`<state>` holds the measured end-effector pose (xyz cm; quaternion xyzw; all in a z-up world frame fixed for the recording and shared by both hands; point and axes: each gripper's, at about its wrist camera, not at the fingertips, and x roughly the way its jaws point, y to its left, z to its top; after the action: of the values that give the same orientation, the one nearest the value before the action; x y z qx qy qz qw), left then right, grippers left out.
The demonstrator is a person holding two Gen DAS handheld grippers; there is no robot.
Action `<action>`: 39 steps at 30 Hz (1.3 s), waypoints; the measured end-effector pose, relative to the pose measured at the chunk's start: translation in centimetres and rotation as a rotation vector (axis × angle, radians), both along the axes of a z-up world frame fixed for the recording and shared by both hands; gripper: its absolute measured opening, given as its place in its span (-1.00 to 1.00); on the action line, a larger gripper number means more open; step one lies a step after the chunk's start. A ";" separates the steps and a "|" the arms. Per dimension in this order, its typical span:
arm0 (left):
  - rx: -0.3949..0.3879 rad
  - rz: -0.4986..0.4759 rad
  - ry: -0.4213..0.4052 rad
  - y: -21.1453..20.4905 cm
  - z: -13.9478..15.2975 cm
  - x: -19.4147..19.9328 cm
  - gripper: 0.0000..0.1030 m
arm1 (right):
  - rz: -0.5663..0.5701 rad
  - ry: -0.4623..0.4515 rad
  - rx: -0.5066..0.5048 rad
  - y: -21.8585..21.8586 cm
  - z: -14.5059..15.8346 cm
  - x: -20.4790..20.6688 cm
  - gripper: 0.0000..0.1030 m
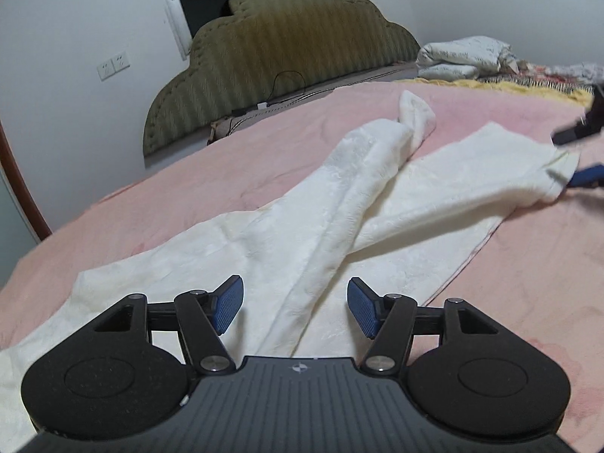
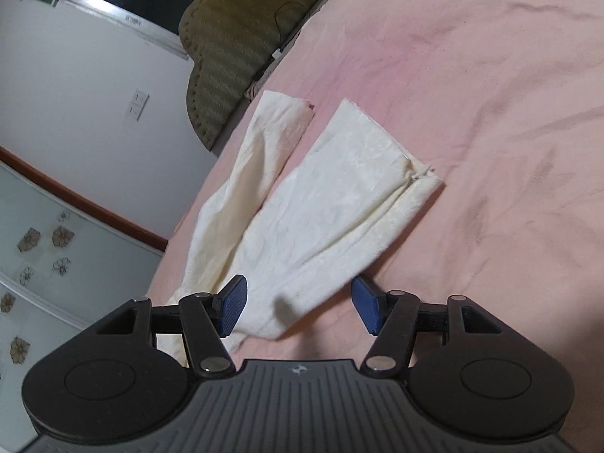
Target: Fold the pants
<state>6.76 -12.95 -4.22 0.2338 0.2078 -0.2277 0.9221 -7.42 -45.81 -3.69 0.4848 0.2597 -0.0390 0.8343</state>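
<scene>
White textured fabric pants [image 1: 339, 204] lie spread across the middle of a pink blanketed bed [image 1: 188, 188], both claws spread wide and holding nothing

An olive green striped padded headboard [image 1: 287, 49] fills the upper centre of the left wrist view, with folded white bedding [image 1: 464, 56] at upper right; the left gripper [image 1: 295, 307] hovers over the pants at lower centre, while the right gripper [image 2: 299, 307] straddles a pant leg end at lower centre of its view
</scene>
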 end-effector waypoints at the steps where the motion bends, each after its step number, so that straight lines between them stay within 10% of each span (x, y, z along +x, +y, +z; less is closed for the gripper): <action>1: 0.007 0.004 0.001 -0.2 -0.5 0.1 0.28 | -0.016 -0.020 0.020 -0.2 -0.2 0.2 0.19; 10: -0.022 0.053 0.038 -1.0 -0.8 1.6 0.30 | -0.078 -0.082 -0.064 -3.7 -0.8 6.9 0.16; 14: -0.020 0.053 0.034 -2.1 -0.7 2.2 0.29 | -0.073 -0.016 -0.108 -4.3 -1.2 9.3 -0.56; 22: -0.117 0.083 0.094 -2.8 0.0 3.6 -0.81 | -0.054 -0.113 -0.393 -3.0 3.3 9.1 -0.82; 27: -0.227 0.067 0.102 -1.7 1.0 3.3 -0.82 | -0.071 -0.202 -0.560 -3.0 7.7 8.6 -0.82; 33: -0.189 0.079 0.166 -2.0 -0.2 4.1 -0.67 | -0.214 0.263 -0.593 -7.5 2.2 8.2 -0.82; 36: -0.159 0.081 0.147 -2.5 -0.6 3.9 -0.52 | -0.348 0.215 -0.642 -7.2 3.0 4.9 -0.81; 39: -0.133 0.078 0.130 -3.0 -0.9 3.7 -0.44 | -0.161 0.052 -0.629 -4.6 5.0 4.5 -0.79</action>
<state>10.43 -15.92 -5.13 0.1485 0.2607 -0.2197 0.9283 -2.91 -50.37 1.26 0.2209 0.2168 -0.1956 0.9306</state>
